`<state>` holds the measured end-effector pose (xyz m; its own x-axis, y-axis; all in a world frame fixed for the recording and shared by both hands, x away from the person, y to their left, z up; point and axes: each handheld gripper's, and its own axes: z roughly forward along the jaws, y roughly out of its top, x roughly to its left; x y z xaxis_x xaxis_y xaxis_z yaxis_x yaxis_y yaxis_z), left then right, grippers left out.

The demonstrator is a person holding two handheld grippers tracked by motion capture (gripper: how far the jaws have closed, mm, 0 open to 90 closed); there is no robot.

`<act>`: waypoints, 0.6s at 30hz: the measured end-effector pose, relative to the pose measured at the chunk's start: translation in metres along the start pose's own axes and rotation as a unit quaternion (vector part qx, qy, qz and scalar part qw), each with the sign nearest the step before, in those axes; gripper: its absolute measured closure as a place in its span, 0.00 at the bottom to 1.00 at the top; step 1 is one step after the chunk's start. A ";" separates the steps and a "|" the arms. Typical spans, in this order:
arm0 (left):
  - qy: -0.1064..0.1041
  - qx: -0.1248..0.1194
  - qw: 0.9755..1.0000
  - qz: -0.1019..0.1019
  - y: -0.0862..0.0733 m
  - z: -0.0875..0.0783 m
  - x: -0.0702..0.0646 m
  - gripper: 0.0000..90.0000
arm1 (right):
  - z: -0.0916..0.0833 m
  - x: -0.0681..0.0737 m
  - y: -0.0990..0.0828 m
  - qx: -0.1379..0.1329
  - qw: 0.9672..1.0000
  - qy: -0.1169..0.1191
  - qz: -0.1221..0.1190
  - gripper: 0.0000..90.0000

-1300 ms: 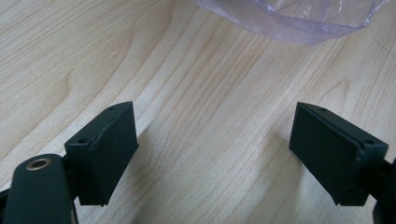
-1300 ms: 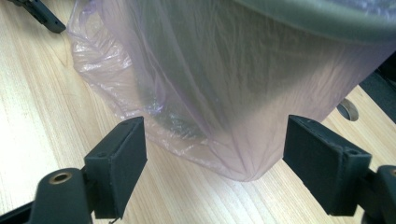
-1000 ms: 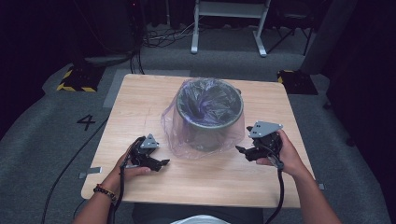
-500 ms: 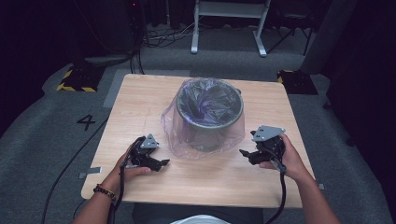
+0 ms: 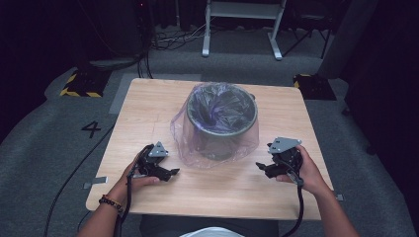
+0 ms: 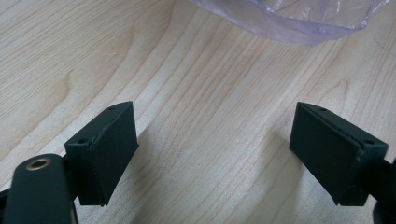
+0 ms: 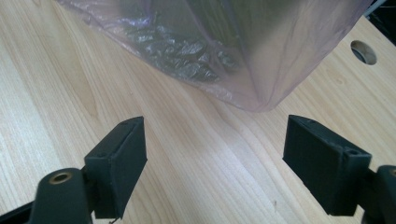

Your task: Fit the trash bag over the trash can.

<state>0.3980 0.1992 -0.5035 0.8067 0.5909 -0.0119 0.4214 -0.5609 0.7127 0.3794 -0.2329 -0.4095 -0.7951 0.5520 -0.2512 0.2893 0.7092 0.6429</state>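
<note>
Bin (image 5: 221, 123) in loose plastic bag (image 5: 197, 143) sat mid-table. Left gripper (image 5: 170, 173) at seven o'clock, right gripper (image 5: 261, 168) at four; both gaped, empty. Bag film probably slippery: a shallow pinch could slide off.

Grey carpet floor (image 5: 59, 148) (marked "4") surrounds the wooden table (image 5: 148, 106); dim backdrop.

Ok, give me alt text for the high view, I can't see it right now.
A grey bin lined with a clear purple bag stands mid-table. Near the table's front edge a person's hands hold the left gripper and right gripper, both open and apart from the bag.
</note>
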 end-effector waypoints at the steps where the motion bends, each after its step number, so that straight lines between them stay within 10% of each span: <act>1: 0.000 0.000 1.000 0.000 0.000 0.000 0.000 0.17 | 0.001 0.000 -0.001 0.001 1.000 0.001 0.000 0.24; 18: 0.000 0.001 1.000 -0.001 0.000 0.000 0.000 0.17 | 0.010 0.002 -0.023 0.019 1.000 0.012 0.019 0.24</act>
<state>0.3978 0.1992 -0.5035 0.8062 0.5915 -0.0135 0.4234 -0.5608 0.7115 0.3761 -0.2439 -0.4318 -0.7954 0.5690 -0.2087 0.3401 0.7041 0.6233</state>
